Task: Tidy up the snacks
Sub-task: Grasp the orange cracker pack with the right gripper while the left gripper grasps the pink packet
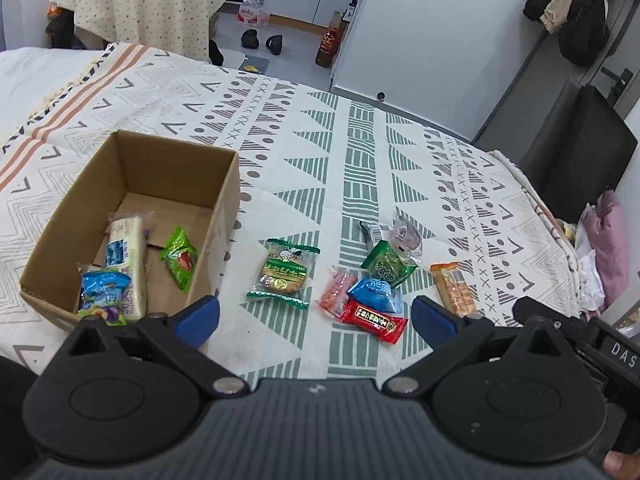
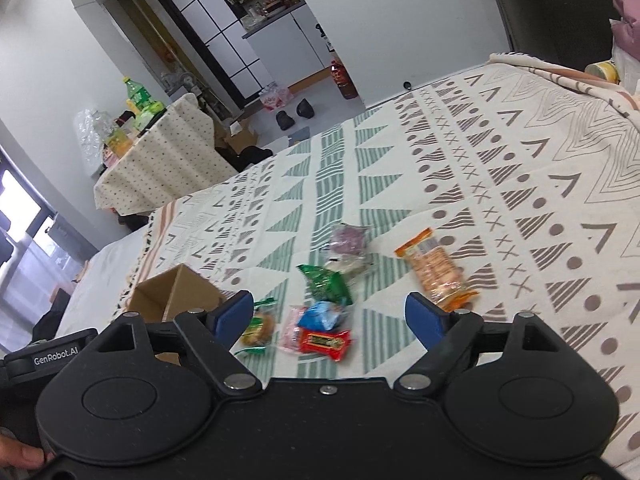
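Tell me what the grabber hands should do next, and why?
Probably lower the open left gripper onto the green-edged cookie packet. Three snacks already lie in the cardboard box, but this packet and others wait loose on the patterned cloth. It lies nearest the box, apart from the pile, and nothing is held in either gripper.

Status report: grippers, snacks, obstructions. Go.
Left gripper and right gripper open, empty. Three snacks in box, seven loose on cloth. Nothing obstructing.
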